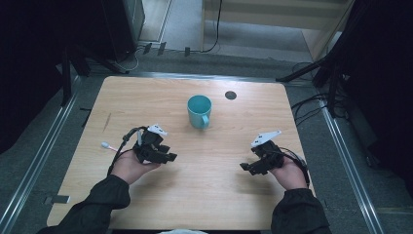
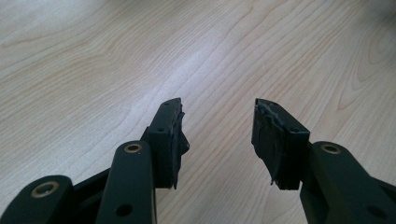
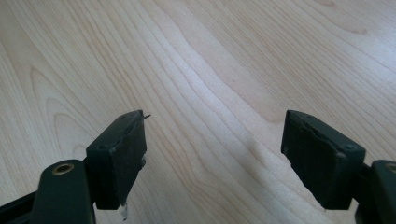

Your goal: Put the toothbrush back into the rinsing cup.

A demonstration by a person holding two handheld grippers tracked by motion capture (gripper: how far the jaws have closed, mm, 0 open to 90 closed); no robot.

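Observation:
A teal mug (image 1: 199, 111) stands upright near the middle of the wooden table (image 1: 146, 97), its handle turned toward the person. My left gripper (image 1: 171, 157) rests low at the left front, pointing toward the table's centre. In the left gripper view it (image 2: 218, 121) stands open over bare wood with nothing between its jaws. My right gripper (image 1: 245, 168) sits at the right front, pointing left. In the right gripper view it (image 3: 215, 135) is open wide, with wood grain alone between the jaws. Both grippers are well short of the mug.
A small dark round disc (image 1: 231, 95) lies on the table behind the mug to the right. A white-tipped small object (image 1: 105, 145) lies near the left hand. Metal rails (image 1: 39, 161) run along the floor on both sides, with cables (image 1: 307, 105) at the far right.

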